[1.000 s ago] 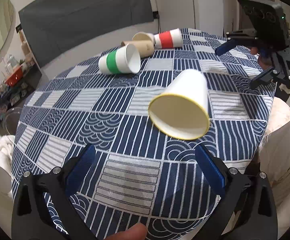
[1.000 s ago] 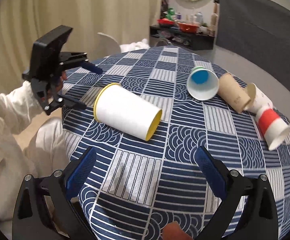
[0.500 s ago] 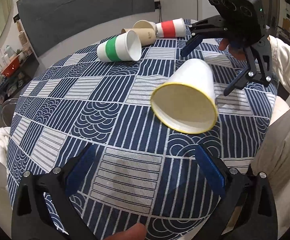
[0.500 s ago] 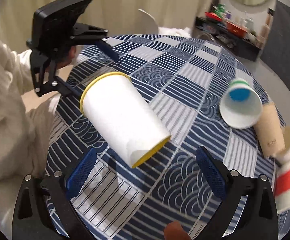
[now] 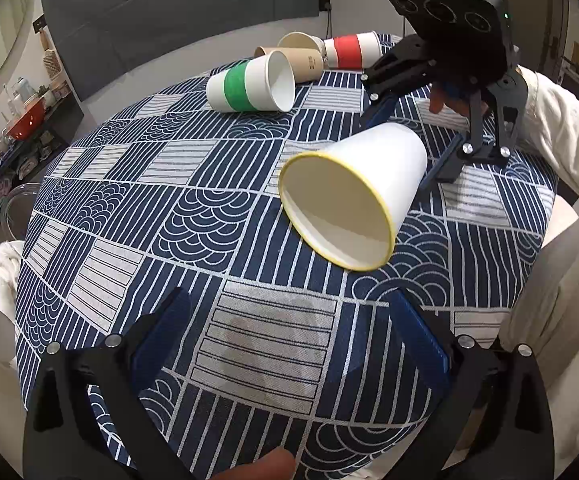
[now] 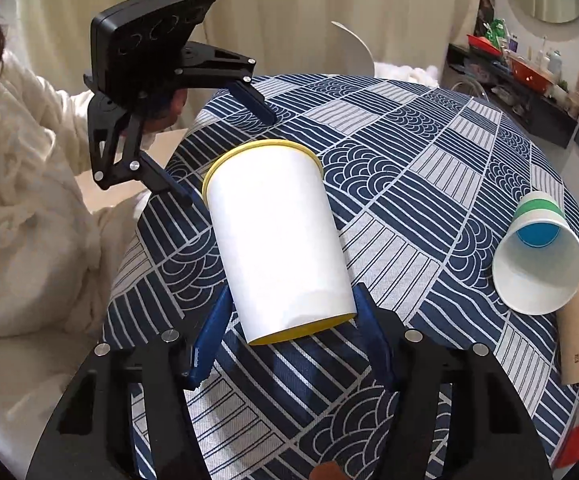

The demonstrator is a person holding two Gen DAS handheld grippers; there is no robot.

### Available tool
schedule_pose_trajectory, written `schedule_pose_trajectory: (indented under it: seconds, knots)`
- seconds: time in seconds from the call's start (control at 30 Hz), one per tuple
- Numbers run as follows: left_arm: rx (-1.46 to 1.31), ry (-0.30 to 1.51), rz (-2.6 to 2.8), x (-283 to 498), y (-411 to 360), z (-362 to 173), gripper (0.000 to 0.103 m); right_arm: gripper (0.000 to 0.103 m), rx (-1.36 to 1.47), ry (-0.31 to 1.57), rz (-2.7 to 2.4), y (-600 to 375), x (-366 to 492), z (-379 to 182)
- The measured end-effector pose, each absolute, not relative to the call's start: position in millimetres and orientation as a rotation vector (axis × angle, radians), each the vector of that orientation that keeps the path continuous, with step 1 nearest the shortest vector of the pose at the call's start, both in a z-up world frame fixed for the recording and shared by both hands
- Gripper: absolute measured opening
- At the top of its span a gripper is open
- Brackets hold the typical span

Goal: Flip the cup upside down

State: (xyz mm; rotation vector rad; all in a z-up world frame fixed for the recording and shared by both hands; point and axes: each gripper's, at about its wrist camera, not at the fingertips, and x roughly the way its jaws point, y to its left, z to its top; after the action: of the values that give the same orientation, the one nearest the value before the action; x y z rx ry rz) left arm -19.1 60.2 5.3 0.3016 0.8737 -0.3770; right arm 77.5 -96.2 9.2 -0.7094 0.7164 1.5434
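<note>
A white paper cup with a yellow rim [image 5: 353, 196] lies on its side on the blue patterned tablecloth [image 5: 193, 208], its mouth toward my left gripper. In the right wrist view the cup [image 6: 277, 240] has its base end between my right gripper's [image 6: 291, 334] blue fingers [image 6: 213, 332], which stand close on both sides of it. I cannot tell whether they touch it. My right gripper also shows in the left wrist view [image 5: 405, 140], behind the cup. My left gripper [image 5: 289, 328] is open and empty, near the table's front edge; it also shows in the right wrist view [image 6: 229, 156].
A green-banded white cup [image 5: 249, 86], a brown paper cup [image 5: 301, 62] and a red-banded cup [image 5: 349, 54] lie on their sides at the far edge. A shelf with bowls [image 5: 17, 128] stands at the left. The person's cream sleeve [image 5: 557, 136] is at the right.
My right gripper has moved in to the cup's base end and its fingers have narrowed around it. The cup has turned a little on the cloth. My left gripper stays open.
</note>
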Motion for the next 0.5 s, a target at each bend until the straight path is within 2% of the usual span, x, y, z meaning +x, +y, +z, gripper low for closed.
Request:
schedule_pose_trajectory:
  seconds: [0.2, 0.5]
  knots:
    - [0.260, 0.820, -0.361, -26.6, 62.1, 12.4, 0.097, 0.057, -0.747, 0.716, 1.425, -114.9, 67.8, 31.5]
    - [0.180, 0.717, -0.294, -20.6, 65.0, 22.0, 0.097, 0.056, -1.065, 0.791, 1.183, -136.6, 37.5, 68.3]
